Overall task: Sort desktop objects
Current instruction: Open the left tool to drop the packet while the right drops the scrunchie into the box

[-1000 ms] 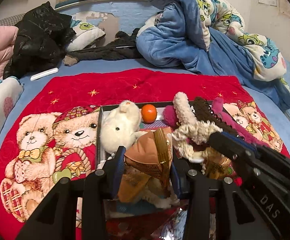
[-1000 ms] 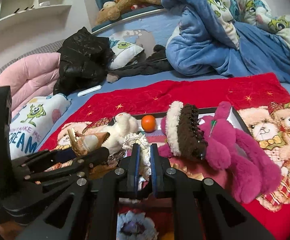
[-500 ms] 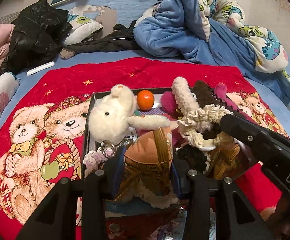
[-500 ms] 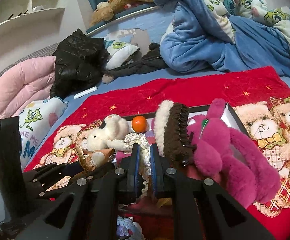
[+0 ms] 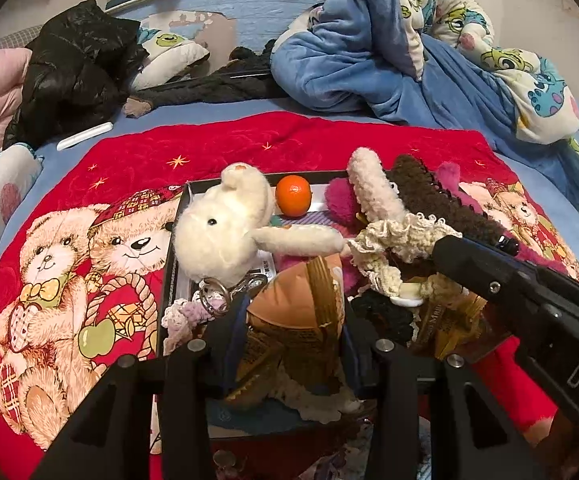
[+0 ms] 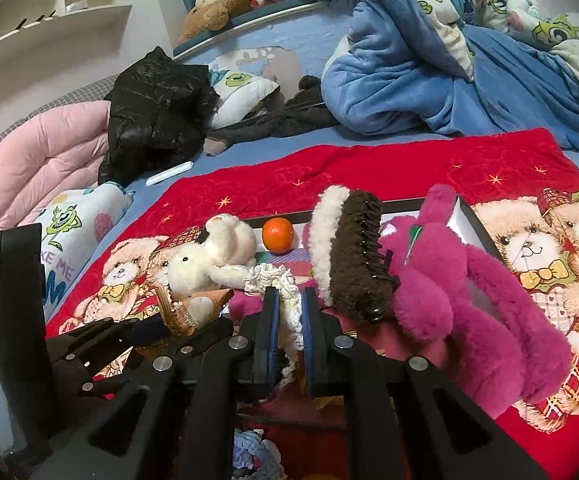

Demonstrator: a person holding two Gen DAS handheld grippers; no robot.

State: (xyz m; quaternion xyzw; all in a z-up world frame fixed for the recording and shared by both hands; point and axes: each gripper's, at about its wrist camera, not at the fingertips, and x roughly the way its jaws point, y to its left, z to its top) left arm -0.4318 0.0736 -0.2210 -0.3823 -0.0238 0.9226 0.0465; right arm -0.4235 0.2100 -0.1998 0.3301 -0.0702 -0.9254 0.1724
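My left gripper [image 5: 293,320] is shut on an orange-brown snack packet [image 5: 297,296] and holds it over the black tray [image 5: 171,240]. My right gripper [image 6: 287,308] is shut on a cream lace scrunchie [image 6: 277,280], which also shows in the left wrist view [image 5: 401,236]. In the tray lie a white plush rabbit [image 5: 221,232], an orange [image 5: 292,195], a cream and brown fuzzy hair claw [image 6: 349,248] and a magenta plush bear [image 6: 449,272]. The left gripper and its packet show at lower left in the right wrist view [image 6: 177,316].
The tray sits on a red teddy-bear blanket [image 5: 69,240] on a bed. A blue quilt [image 5: 369,48], a black jacket [image 5: 73,68], a pink duvet [image 6: 37,160] and a white tube [image 5: 85,136] lie behind. A lilac scrunchie [image 5: 185,312] lies by the tray's left wall.
Both grippers have risen with their loads. The white rabbit now shows fully, with its arm stretched toward the scrunchie. The grips have not changed.
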